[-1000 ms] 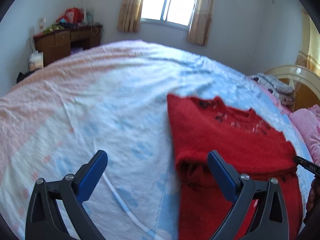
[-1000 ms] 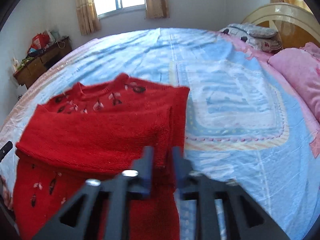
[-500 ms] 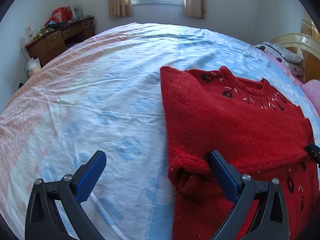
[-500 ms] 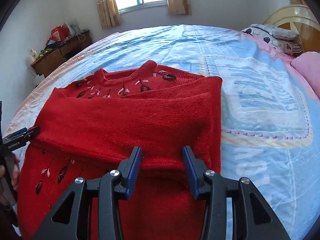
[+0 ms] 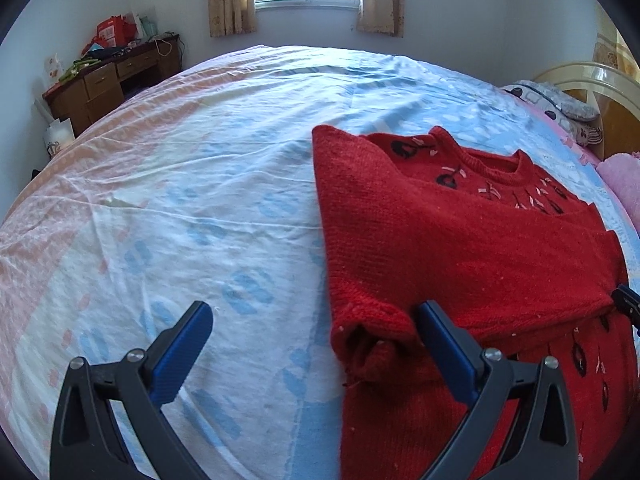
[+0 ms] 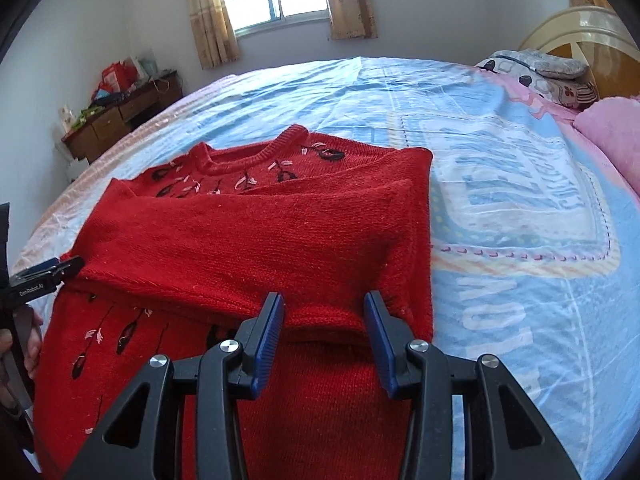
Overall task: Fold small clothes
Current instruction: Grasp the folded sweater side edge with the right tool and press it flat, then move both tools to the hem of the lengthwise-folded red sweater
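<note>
A red knitted sweater (image 5: pixel 460 240) (image 6: pixel 248 236) with black and pink embroidery lies flat on the bed sheet (image 5: pixel 200 200), both sleeves folded across its chest. My left gripper (image 5: pixel 316 320) stands wide open at the sweater's left edge. A sleeve cuff (image 5: pixel 372 344) lies between its fingers, close to the right one, and nothing presses on it. My right gripper (image 6: pixel 324 312) is open low over the sweater's right side. The folded sleeve's edge (image 6: pixel 324 320) sits between its blue pads. The left gripper's tip (image 6: pixel 44 276) also shows in the right wrist view.
A wooden desk (image 5: pixel 112 76) with clutter stands by the far left wall. Patterned pillows (image 6: pixel 552 76), a pink pillow (image 6: pixel 612 132) and a headboard (image 6: pixel 580 28) are on the right. A person's hand (image 6: pixel 24 344) shows at the left edge.
The right gripper's jaws spread apart off the sleeve, which now lies flat across the chest. Both grippers came lower and closer to the sweater, and the left one swung towards it.
</note>
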